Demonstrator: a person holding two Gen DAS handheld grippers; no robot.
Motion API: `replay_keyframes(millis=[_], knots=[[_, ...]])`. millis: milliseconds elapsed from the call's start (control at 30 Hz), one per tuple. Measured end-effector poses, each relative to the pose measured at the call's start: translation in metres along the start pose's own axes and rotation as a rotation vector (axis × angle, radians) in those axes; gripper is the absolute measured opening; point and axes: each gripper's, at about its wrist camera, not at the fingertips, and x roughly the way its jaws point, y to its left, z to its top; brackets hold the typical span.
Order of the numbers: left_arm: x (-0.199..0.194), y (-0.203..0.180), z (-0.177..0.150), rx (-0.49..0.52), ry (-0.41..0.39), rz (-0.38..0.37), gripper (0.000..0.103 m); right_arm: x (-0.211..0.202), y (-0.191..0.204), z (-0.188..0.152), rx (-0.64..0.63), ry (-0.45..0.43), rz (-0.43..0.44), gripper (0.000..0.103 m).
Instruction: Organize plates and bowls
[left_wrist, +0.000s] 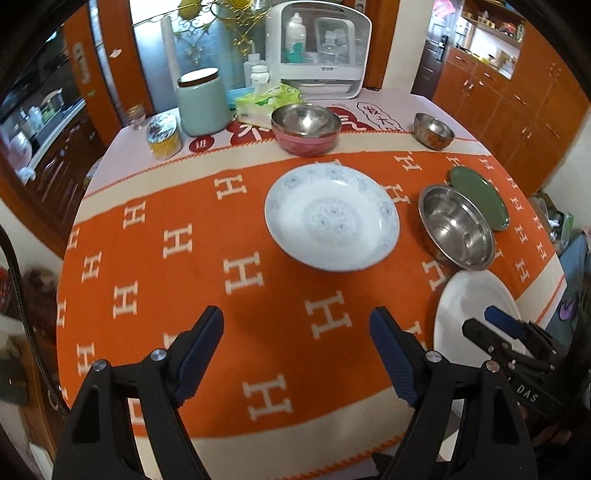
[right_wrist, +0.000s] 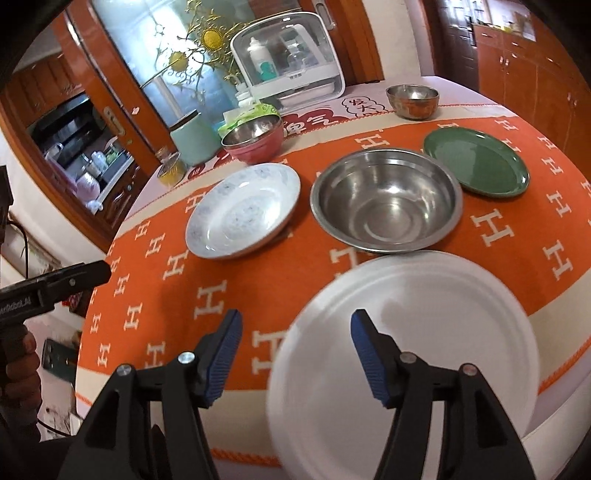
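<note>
A patterned white deep plate (left_wrist: 332, 216) (right_wrist: 243, 210) sits mid-table. Right of it stands a large steel bowl (left_wrist: 456, 227) (right_wrist: 386, 199), then a green plate (left_wrist: 480, 197) (right_wrist: 476, 166). A plain white plate (left_wrist: 469, 306) (right_wrist: 406, 354) lies at the near right edge. A pink bowl with a steel bowl inside (left_wrist: 306, 129) (right_wrist: 253, 138) and a small steel bowl (left_wrist: 433, 130) (right_wrist: 412, 96) stand at the back. My left gripper (left_wrist: 297, 354) is open and empty above the cloth. My right gripper (right_wrist: 295, 354) (left_wrist: 491, 325) is open over the white plate's left rim.
The table has an orange H-patterned cloth (left_wrist: 184, 266). At the back stand a mint canister (left_wrist: 203, 103), a tissue pack (left_wrist: 266, 101), a jar (left_wrist: 164, 134) and a white sterilizer cabinet (left_wrist: 317, 48). Orange cabinets stand to the right.
</note>
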Motion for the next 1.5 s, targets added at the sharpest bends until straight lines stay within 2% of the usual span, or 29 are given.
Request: replay_keyframes(millis=[200,467,733,933,1033,1167,1367,1500], knots=[[0.012,0.019,0.03,0.038,0.003,-0.029,0.08,0.012,0.018,0.011,0.047,-0.04,-0.005,0.062],[0.037,0.033,0.059,0.1,0.02,-0.025,0.08,0.036,0.032,0.031,0.101,-0.085,0.011,0.062],[0.068,0.048,0.084,0.07,0.055,-0.018,0.08,0.067,0.031,0.048,0.213,-0.098,0.035,0.062],[0.093,0.058,0.094,0.038,0.085,-0.047,0.08,0.086,0.026,0.054,0.256,-0.096,0.048,0.062],[0.105,0.059,0.097,0.015,0.096,-0.116,0.08,0.097,0.025,0.057,0.265,-0.086,0.044,0.062],[0.127,0.057,0.096,0.027,0.13,-0.145,0.08,0.11,0.022,0.058,0.282,-0.075,0.035,0.061],[0.157,0.057,0.096,0.045,0.17,-0.163,0.08,0.122,0.016,0.06,0.292,-0.081,0.018,0.05],[0.172,0.061,0.095,0.03,0.185,-0.172,0.079,0.129,0.012,0.06,0.298,-0.079,0.029,0.038]])
